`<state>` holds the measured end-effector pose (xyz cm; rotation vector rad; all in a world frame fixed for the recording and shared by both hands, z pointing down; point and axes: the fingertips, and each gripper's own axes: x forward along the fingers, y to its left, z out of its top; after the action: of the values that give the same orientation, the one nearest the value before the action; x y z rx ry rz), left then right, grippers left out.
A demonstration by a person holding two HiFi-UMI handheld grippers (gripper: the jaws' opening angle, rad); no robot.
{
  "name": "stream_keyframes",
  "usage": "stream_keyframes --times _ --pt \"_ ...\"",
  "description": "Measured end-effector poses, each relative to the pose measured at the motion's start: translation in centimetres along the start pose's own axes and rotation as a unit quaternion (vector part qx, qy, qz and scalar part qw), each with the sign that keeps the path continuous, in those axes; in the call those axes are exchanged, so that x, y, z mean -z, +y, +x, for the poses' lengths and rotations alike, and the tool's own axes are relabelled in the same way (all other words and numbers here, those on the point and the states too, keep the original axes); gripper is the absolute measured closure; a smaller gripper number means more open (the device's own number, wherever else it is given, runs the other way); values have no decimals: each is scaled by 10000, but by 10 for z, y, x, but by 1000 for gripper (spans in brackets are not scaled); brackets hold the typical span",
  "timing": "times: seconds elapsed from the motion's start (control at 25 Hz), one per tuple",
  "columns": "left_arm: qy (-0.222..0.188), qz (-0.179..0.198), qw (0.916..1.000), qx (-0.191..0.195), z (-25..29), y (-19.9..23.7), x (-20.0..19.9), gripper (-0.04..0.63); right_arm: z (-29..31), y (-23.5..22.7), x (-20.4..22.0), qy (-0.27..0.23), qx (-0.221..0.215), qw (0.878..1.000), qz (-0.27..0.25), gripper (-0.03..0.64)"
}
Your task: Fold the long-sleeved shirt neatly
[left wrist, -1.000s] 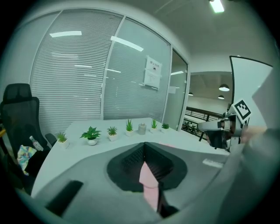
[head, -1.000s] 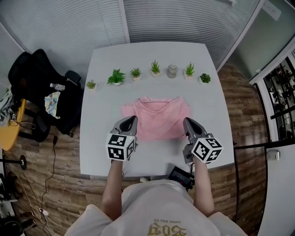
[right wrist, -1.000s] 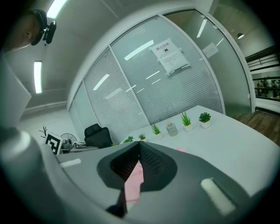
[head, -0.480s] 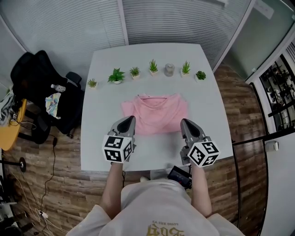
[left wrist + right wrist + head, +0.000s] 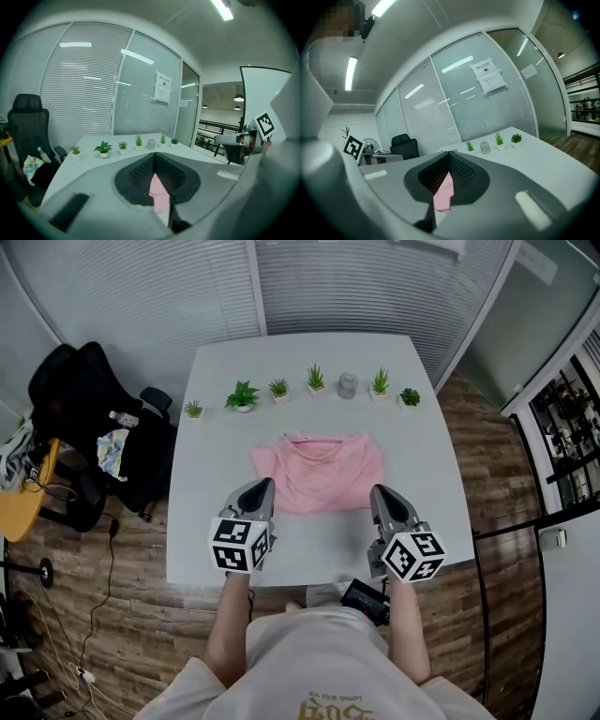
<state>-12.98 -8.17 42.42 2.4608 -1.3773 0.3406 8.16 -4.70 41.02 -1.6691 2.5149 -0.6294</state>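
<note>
Only the head view shows the whole pink shirt (image 5: 317, 472), lying flat as a rectangle mid-counter (image 5: 422, 474) with a row of small plants (image 5: 242, 396) at its 12 o'clock. The gripper views give just a pink sliver of it but add a paper notice (image 5: 162, 87) on the glass wall. The left hand-held gripper (image 5: 262, 486) sits over the shirt's 7 o'clock corner and the right hand-held gripper (image 5: 379, 491) over its 5 o'clock corner, both closed tight, pink showing only through the slit behind the tips.
</note>
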Motion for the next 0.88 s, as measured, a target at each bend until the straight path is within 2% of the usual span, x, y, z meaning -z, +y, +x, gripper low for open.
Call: stream_keyframes --times 0.2,0.4,0.88 --pt "8 -31 10000 -7 3 0 0 588 -1 2 -4 -91 -44 9998 -187 604" --pt "64 -114 9999 -34 4 3 4 589 1 1 -1 54 22 9993 -375 606" --pt "79 -134 9998 -81 2 8 7 589 2 1 1 83 14 9995 -296 605"
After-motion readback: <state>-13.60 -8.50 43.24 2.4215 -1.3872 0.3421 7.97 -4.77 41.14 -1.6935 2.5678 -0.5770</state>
